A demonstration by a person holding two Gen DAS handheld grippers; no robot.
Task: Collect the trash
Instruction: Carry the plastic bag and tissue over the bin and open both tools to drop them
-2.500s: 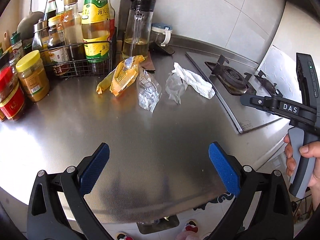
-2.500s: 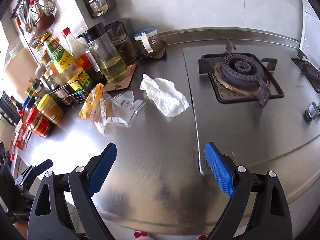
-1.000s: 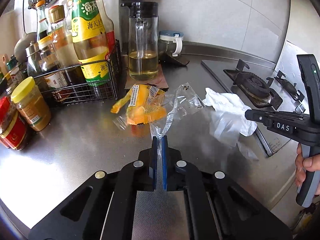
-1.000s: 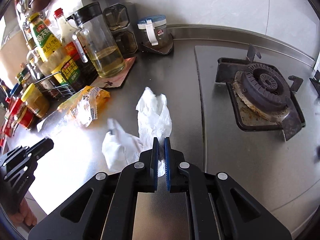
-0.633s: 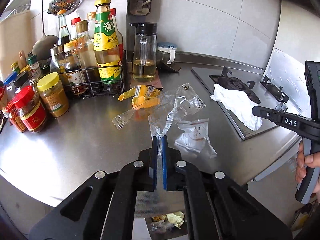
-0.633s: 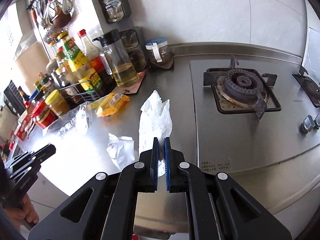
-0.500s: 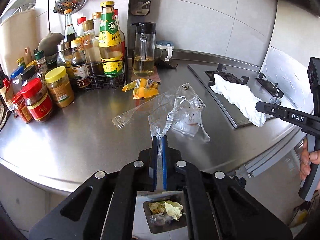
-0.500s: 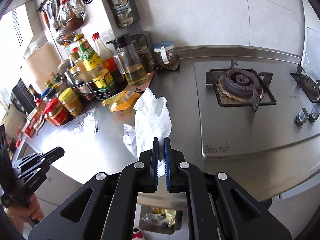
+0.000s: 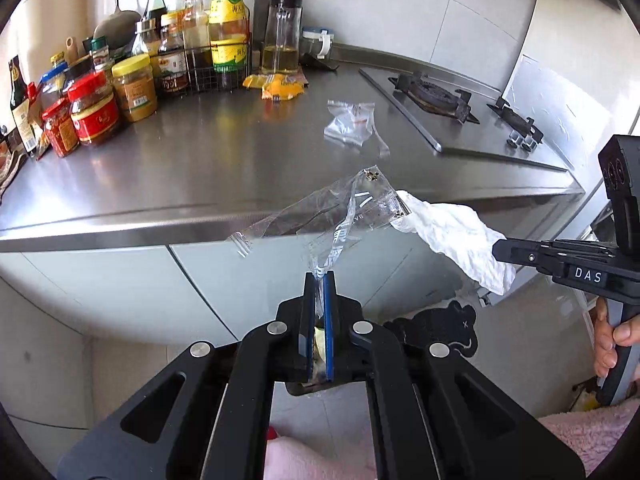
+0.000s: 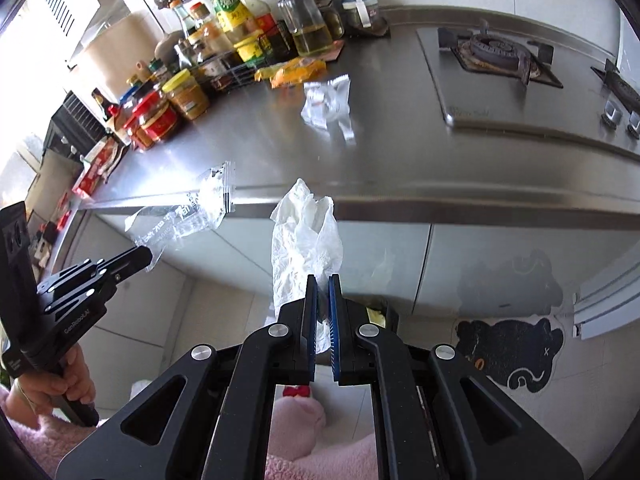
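Observation:
My left gripper (image 9: 319, 280) is shut on a clear plastic wrapper (image 9: 336, 212) and holds it in the air in front of the counter edge. My right gripper (image 10: 323, 282) is shut on a crumpled white paper towel (image 10: 306, 240), also off the counter; the towel shows in the left wrist view (image 9: 452, 240). A dark trash bin (image 10: 380, 314) with scraps in it sits on the floor, mostly hidden behind both grippers. A clear wrapper (image 9: 352, 122) and a yellow snack wrapper (image 9: 280, 86) lie on the steel counter (image 9: 180, 168).
Jars and bottles in a wire rack (image 9: 200, 68) crowd the counter's back left. A glass oil jug (image 9: 282, 36) stands behind the yellow wrapper. The gas hob (image 9: 436, 94) is at right. A black bear floor mat (image 10: 512, 344) lies below the cabinets.
Both grippers have pulled back off the counter and dropped below its edge, carrying the plastic wrapper and the paper towel. The bin is now under the grippers.

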